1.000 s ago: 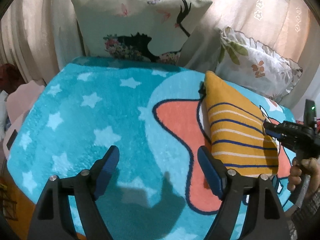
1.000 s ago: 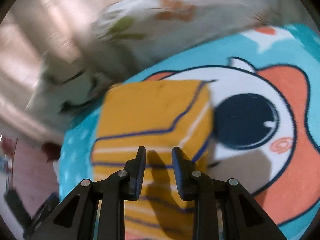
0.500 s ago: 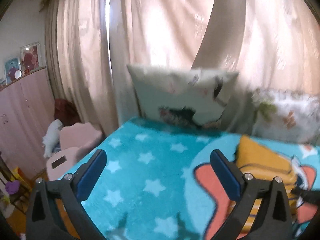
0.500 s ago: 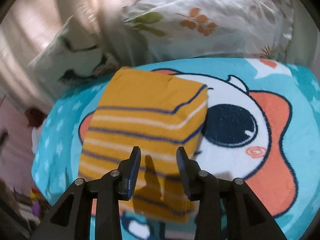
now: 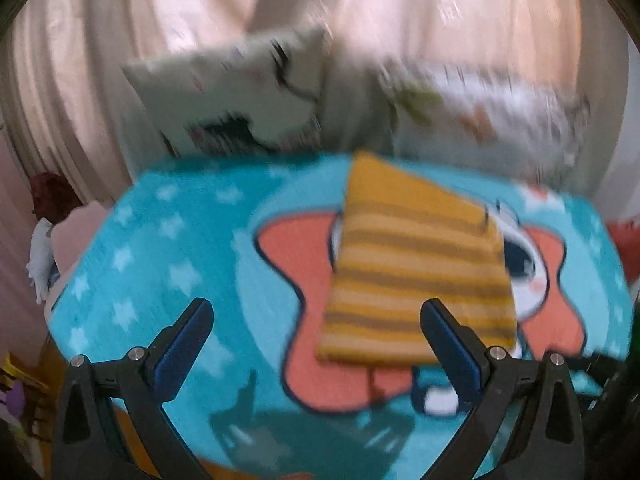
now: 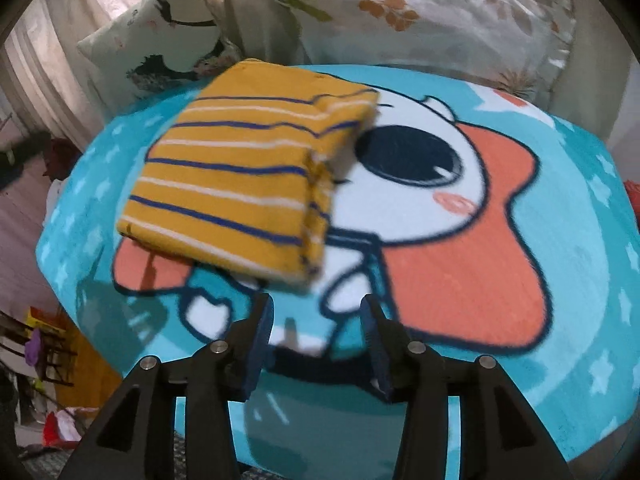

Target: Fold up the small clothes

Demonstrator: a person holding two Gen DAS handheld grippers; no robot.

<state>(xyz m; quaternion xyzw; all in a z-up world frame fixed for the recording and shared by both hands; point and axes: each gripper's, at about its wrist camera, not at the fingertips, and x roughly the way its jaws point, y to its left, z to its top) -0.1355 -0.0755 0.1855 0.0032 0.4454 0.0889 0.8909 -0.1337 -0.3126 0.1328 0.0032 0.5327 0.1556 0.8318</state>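
A folded yellow garment with blue and white stripes lies flat on the turquoise cartoon blanket. In the right wrist view the same garment sits left of the big cartoon eye. My left gripper hangs wide open above the blanket's near part, its right finger just in front of the garment's near edge, nothing between the fingers. My right gripper is drawn back from the garment's near corner. Its jaws are opening, and only blanket shows between them.
Two pillows lean against the curtain at the bed's far side: a cream one with a dark silhouette print and a floral one. Left of the bed stand a pink seat and cluttered items on the floor.
Both grippers pulled back from the garment and now see it whole. The right jaws, nearly shut over the garment before, have spread. The left jaws widened early on.
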